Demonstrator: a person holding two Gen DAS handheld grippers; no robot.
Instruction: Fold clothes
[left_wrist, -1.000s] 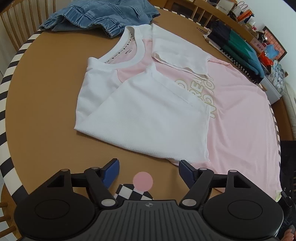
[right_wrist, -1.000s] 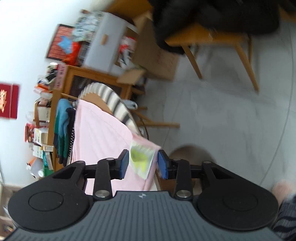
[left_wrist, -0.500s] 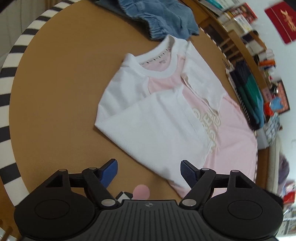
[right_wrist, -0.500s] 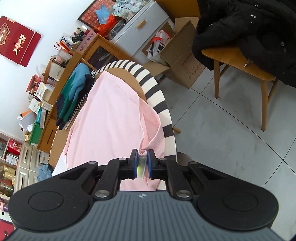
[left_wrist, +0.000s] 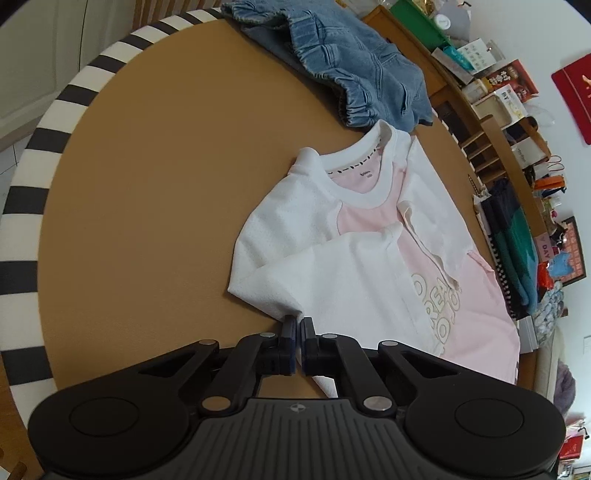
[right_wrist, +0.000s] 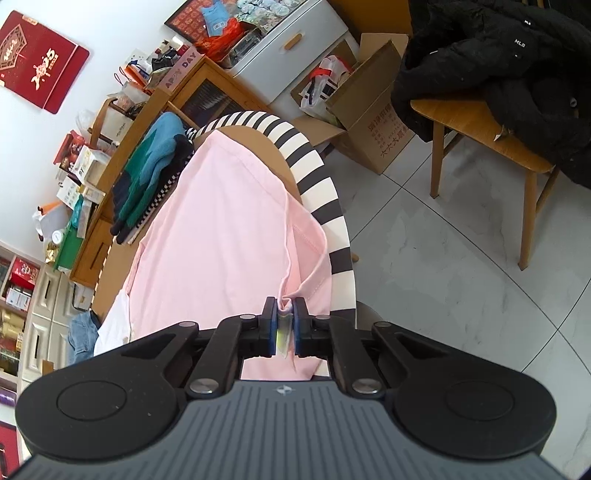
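A pink T-shirt (left_wrist: 369, 266) with white sleeves and collar lies front-up on a round brown table (left_wrist: 147, 184), its sides folded inward. My left gripper (left_wrist: 297, 325) is shut on the near white folded edge, with the cloth reaching into the fingertips. In the right wrist view the shirt's pink body (right_wrist: 221, 229) runs toward the table's far edge. My right gripper (right_wrist: 284, 321) is closing on a bunched corner of the pink hem, and a yellow-green tag shows between its pads. That corner is raised off the table by the striped rim (right_wrist: 325, 184).
Blue jeans (left_wrist: 351, 62) lie crumpled at the table's far side. A folded stack of dark and teal clothes (left_wrist: 513, 240) sits at the far right edge. Beyond the rim stand a chair with a black jacket (right_wrist: 498, 74) and a cardboard box (right_wrist: 373, 122).
My left gripper moved in to the shirt's near white edge, rolled, and went from wide open to shut. My right gripper closed on the hem corner with the tag and lifted it.
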